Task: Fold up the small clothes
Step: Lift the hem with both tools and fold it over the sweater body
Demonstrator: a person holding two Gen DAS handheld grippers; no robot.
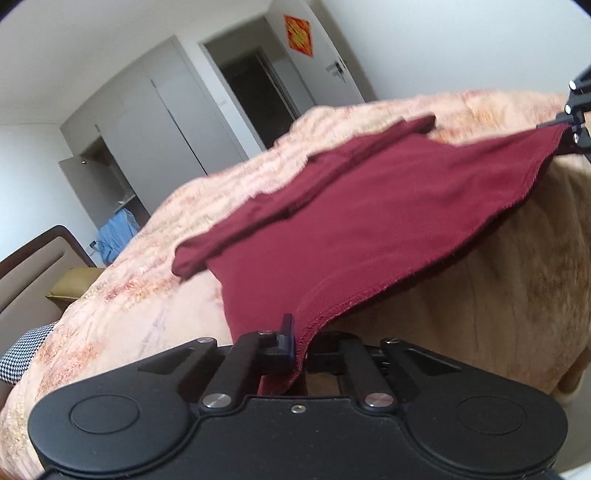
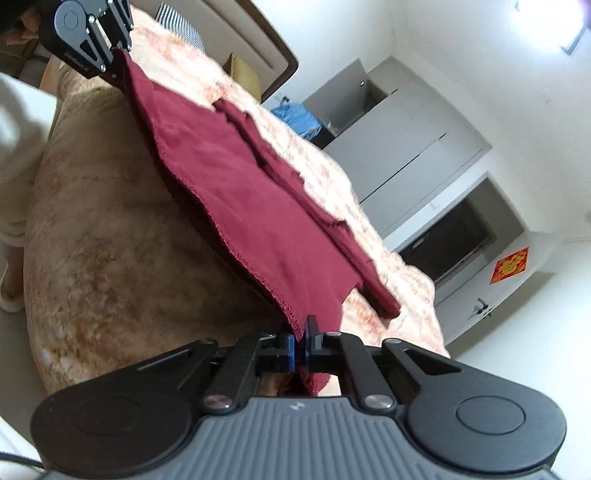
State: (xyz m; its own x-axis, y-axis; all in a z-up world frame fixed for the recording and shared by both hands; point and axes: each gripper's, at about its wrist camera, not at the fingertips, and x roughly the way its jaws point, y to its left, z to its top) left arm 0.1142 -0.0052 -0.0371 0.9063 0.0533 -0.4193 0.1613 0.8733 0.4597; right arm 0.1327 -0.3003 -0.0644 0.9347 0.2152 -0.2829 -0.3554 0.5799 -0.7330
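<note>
A: Where the bed (image 1: pixel 129 306) fills both views, we log a peach patterned blanket (image 1: pixel 480 277) over it, draped down the near edge.

B: We note a dark red garment (image 1: pixel 369 206) spread on top of that blanket at the edge, its stitched hem lifted clear and stretched between our two tools. A folded band of the same cloth lies along its far side.

A: For the left gripper (image 1: pixel 299 343), we record the jaws together, pinching one hem corner.

B: For the right gripper (image 2: pixel 301 339), we record the same: jaws together, clamped on the opposite hem corner, blue pads (image 2: pixel 291 347) against the fabric.

A: Behind, we see grey wardrobe doors (image 1: pixel 162 122) and a red door ornament (image 1: pixel 299 35).
</note>
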